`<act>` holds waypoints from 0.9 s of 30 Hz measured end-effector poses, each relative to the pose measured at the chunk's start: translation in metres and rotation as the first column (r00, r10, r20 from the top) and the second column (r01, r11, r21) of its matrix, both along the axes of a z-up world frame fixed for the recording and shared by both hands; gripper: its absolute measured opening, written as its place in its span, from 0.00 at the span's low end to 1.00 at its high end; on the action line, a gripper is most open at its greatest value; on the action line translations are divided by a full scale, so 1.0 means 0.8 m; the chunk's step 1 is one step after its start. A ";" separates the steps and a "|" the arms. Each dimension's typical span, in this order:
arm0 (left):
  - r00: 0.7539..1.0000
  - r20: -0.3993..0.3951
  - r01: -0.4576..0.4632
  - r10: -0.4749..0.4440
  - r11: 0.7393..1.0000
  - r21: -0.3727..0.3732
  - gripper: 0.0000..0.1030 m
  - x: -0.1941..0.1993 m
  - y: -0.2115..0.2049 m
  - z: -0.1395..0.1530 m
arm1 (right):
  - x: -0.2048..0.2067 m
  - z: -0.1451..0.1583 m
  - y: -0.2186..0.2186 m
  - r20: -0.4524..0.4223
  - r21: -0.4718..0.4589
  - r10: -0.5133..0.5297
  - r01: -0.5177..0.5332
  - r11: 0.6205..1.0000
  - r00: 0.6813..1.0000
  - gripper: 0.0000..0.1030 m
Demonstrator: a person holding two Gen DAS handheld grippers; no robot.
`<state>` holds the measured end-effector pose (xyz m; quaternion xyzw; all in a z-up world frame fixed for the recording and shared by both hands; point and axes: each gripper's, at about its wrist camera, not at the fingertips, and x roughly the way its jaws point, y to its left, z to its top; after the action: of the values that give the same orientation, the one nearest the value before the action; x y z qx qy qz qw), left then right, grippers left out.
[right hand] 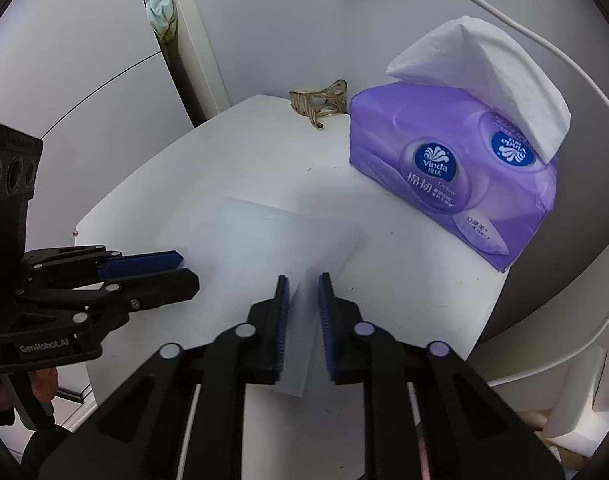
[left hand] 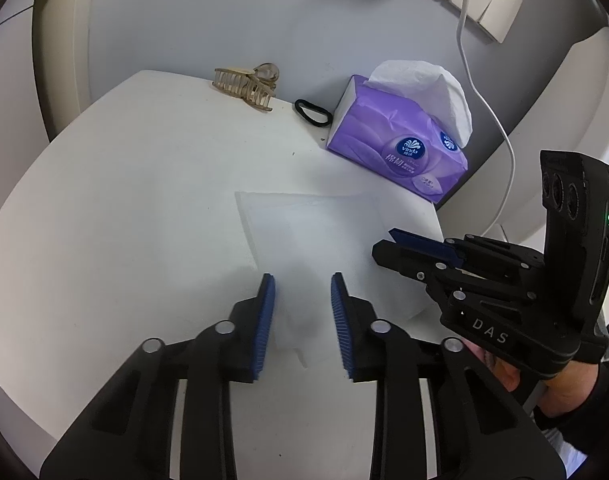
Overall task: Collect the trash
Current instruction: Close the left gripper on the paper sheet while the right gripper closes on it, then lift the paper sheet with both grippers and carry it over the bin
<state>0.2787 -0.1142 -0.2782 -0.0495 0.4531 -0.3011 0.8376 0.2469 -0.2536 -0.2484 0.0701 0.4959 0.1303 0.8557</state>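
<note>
**A:** Left wrist view first, then. Our left gripper [left hand: 302, 286] hangs over the flat sheet of tissue [left hand: 328, 240] on the white table [left hand: 124, 208], jaws partly closed, one blue pad on each side of a raised fold of the sheet. A gap shows between pads and paper, so we call it not yet gripping.

**B:** Agreed. From the right wrist view our right gripper [right hand: 302, 286] is narrower, straddling a ridge near the sheet's near edge. The pads look close to the paper, but we cannot tell if they press on it.

**A:** So we have one gripper at each end of the same sheet. We judge that is deliberate: a thin tissue lying flat gives nothing to hold, so pinching up a crease from two sides makes an edge we can lift.

**B:** And the tissue is the trash here, lying loose in the middle of the table, just in front of the purple tissue pack [right hand: 452, 168].

**A:** Further out, the hair claw [left hand: 246, 88] and the black hair tie [left hand: 312, 112] sit near the back edge, well apart from our work. We see no bin in either view.

**B:** The white cable [left hand: 480, 92] hangs behind the pack, clear of both grippers.
</note>
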 end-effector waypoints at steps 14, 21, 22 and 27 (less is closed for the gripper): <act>1.000 0.018 -0.023 0.022 1.000 0.006 0.02 -0.001 0.000 -0.006 | -0.002 0.000 -0.001 0.005 0.003 0.000 0.000 1.000 1.000 0.06; 0.999 0.023 -0.027 0.027 1.000 0.000 0.02 -0.006 0.003 -0.003 | -0.006 0.014 0.000 0.026 0.004 0.008 -0.008 1.000 1.000 0.06; 0.999 0.027 -0.030 0.030 1.000 -0.003 0.02 -0.008 0.004 0.000 | -0.006 0.017 0.000 0.028 0.006 0.008 -0.008 1.000 1.000 0.06; 0.998 0.045 -0.040 0.040 0.999 -0.011 0.02 -0.015 0.008 0.014 | -0.011 0.034 0.003 0.050 0.006 0.015 -0.015 1.000 0.999 0.06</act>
<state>0.2664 -0.1076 -0.2670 -0.0558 0.4313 -0.2876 0.8533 0.2382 -0.2514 -0.2210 0.0659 0.4744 0.1400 0.8666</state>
